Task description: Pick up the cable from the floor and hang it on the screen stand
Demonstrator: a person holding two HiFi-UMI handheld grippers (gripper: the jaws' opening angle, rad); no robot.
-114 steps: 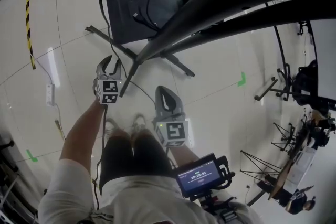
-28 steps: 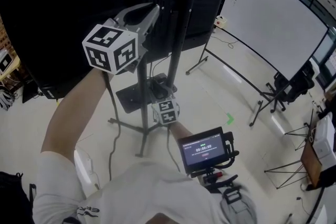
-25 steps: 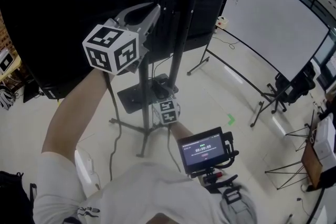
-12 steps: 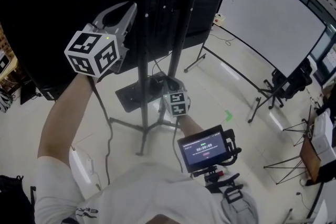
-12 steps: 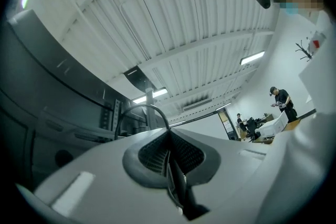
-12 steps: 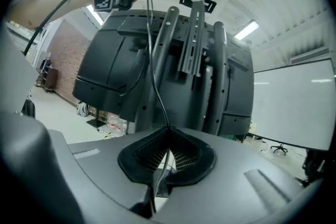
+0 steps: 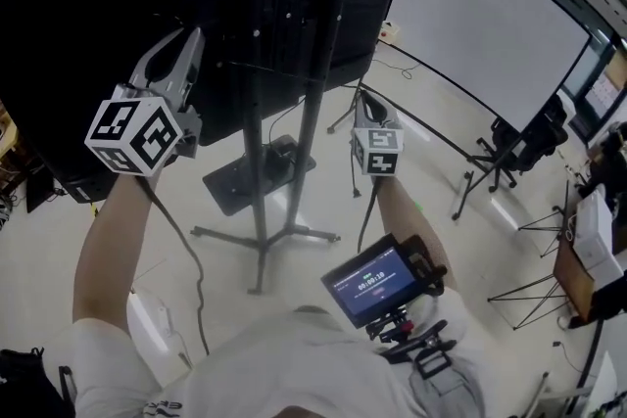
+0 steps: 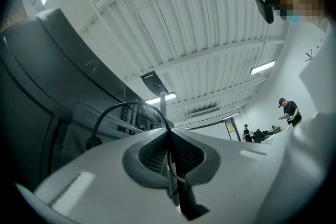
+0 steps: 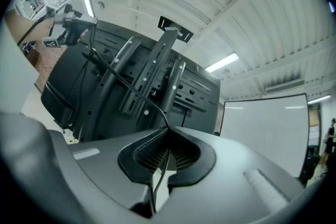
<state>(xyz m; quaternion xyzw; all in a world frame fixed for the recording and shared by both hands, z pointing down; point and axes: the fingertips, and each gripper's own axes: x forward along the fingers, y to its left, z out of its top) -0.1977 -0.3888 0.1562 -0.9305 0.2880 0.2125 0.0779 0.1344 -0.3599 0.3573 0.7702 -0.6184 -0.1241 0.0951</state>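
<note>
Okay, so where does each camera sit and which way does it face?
Head view: on the person's head, looking steeply down at the screen stand; both arms, the left gripper and right gripper show.
Left gripper view: on the left gripper, tilted up at the ceiling; its jaws, shut on the cable.
Right gripper view: on the right gripper, facing the stand's back; its jaws have just closed on the cable.
Shared: both gripper views show the cable and the screen's back.

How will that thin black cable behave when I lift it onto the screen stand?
Probably floppy: the thin black cable bows in a slack arc past the left hand-held gripper. Likely light too: it is very thin, and the closed jaw tips hold it by a pinch.
</note>
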